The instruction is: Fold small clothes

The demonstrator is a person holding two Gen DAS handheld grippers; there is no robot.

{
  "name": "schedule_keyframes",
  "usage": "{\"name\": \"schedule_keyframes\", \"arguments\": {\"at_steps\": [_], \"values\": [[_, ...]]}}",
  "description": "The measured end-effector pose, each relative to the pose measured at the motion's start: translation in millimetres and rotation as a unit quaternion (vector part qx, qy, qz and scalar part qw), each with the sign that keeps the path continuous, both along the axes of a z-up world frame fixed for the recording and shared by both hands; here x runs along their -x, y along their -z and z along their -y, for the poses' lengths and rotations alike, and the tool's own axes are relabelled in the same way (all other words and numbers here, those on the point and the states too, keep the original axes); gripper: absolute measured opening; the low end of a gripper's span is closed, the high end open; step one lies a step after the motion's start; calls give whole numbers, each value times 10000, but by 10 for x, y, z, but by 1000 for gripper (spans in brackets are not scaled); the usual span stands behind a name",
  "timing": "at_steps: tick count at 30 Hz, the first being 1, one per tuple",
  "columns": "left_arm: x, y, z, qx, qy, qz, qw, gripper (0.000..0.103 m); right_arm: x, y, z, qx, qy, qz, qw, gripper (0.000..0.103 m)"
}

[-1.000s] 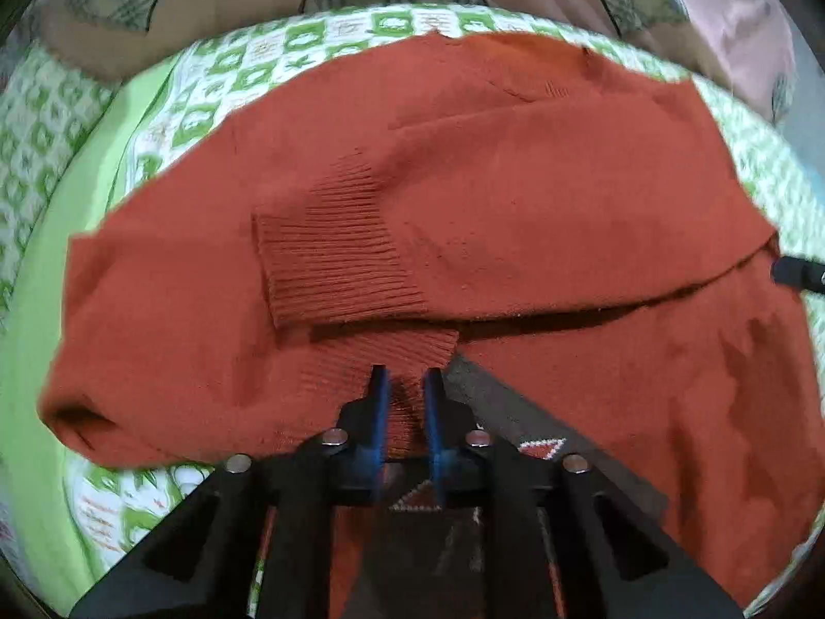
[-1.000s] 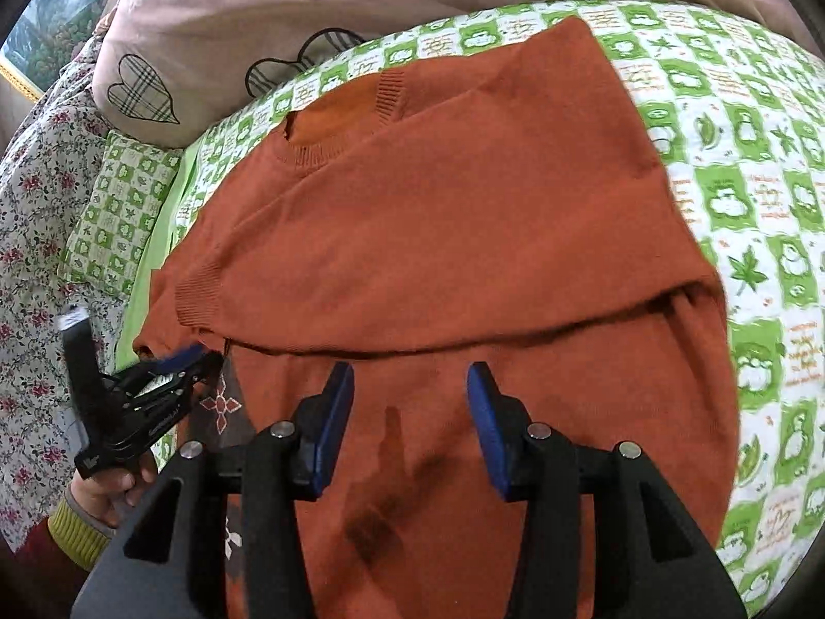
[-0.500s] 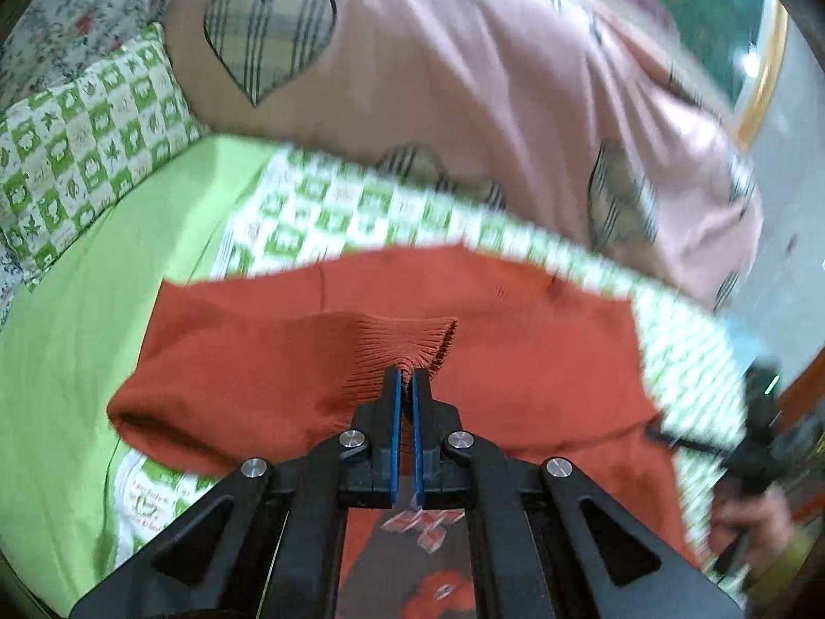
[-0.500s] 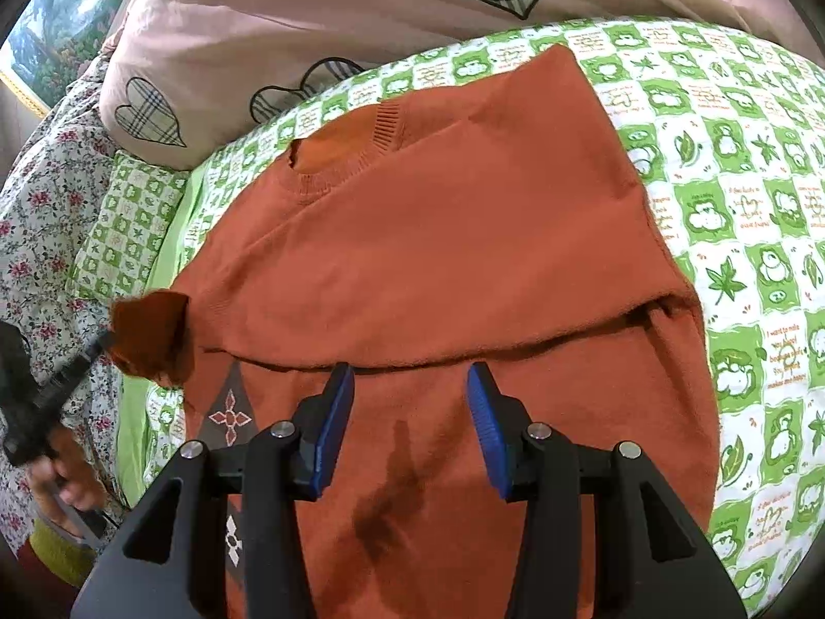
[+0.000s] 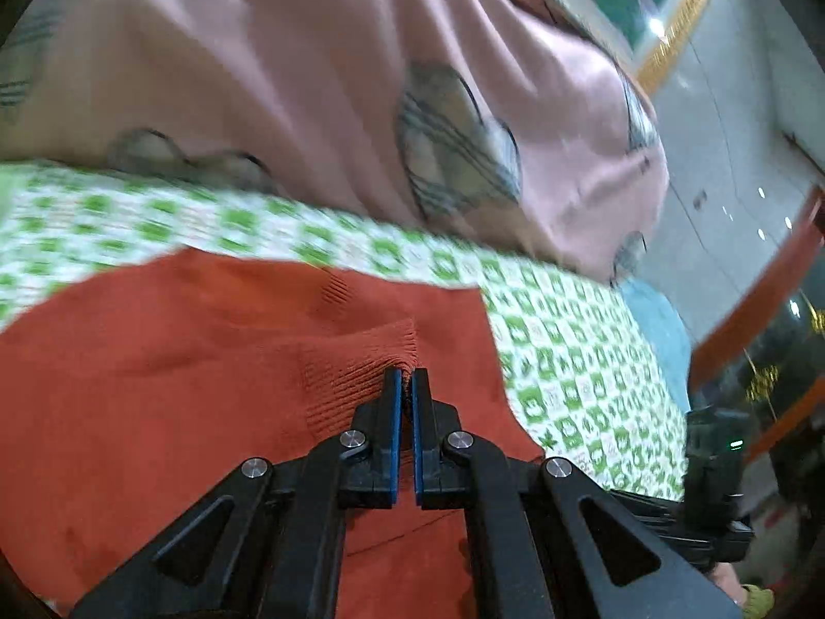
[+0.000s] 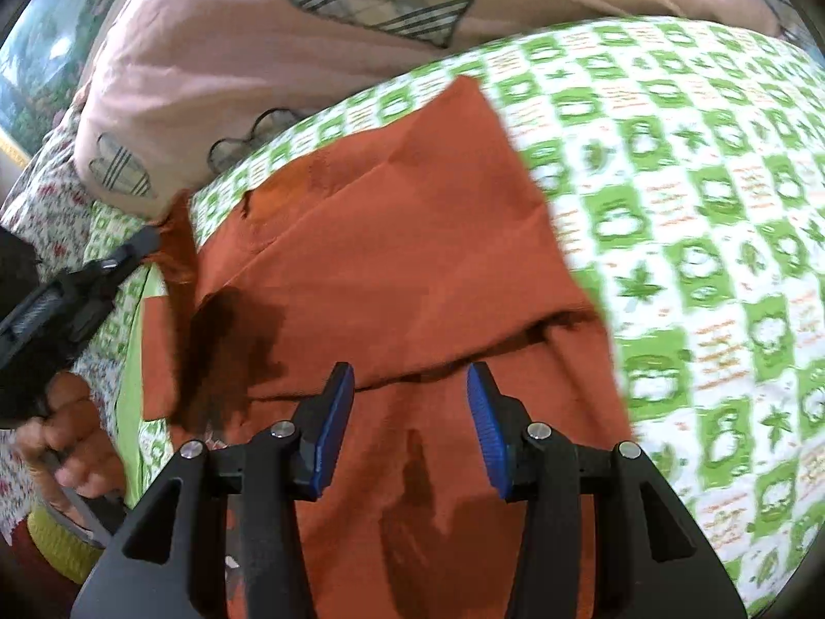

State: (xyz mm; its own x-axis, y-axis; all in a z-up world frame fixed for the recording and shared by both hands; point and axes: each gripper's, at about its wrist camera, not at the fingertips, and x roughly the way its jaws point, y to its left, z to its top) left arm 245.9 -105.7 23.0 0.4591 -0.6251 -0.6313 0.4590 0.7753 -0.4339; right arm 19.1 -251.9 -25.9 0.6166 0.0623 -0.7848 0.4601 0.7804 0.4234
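Green-and-white checked bedding (image 6: 722, 237) lies beneath; its orange lettering is too blurred to read. Left gripper (image 5: 406, 387) is clamped on the ribbed cuff (image 5: 356, 366) of the rust-red sweater (image 6: 412, 268) spread mid-frame. Right gripper (image 6: 410, 428) hovers spread apart above it, pink pillow (image 5: 289, 77) behind.

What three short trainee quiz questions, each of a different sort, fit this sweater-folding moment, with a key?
1. True or false: the left claw is shut on the ribbed cuff of the rust-orange knitted sweater.
2. Which claw is open: A left, B right?
3. Fill in: the sweater lies on a green-and-white checked ____.

Key: 1 true; 2 B; 3 bedsheet.
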Motion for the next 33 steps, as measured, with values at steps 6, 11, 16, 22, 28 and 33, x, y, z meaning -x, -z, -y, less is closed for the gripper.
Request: {"name": "schedule_keyframes", "arguments": {"at_steps": [6,11,16,22,28,33], "values": [[-142,537,485,-490,336,-429,9973,2,88,18,195,-28,241,-15,9997,47],[31,530,260,-575,295,-518,9966,20,-54,43,184,-76,76,56,9999,47],[335,400,-374,-637,-278,-509,9963,36,-402,106,51,-64,-315,68,9995,47],[843,491,-1485,-1316,-1544,-705,9767,37,-883,274,-16,-30,-623,-57,9980,50],[898,784,-2247,-1555,-2502,-1097,9493,37,-1224,549,-86,-60,-784,-319,9964,48],[559,933,-2151,-1762,-2553,-967,9457,37,-1309,326,-177,139,-1008,-176,9946,4]]}}
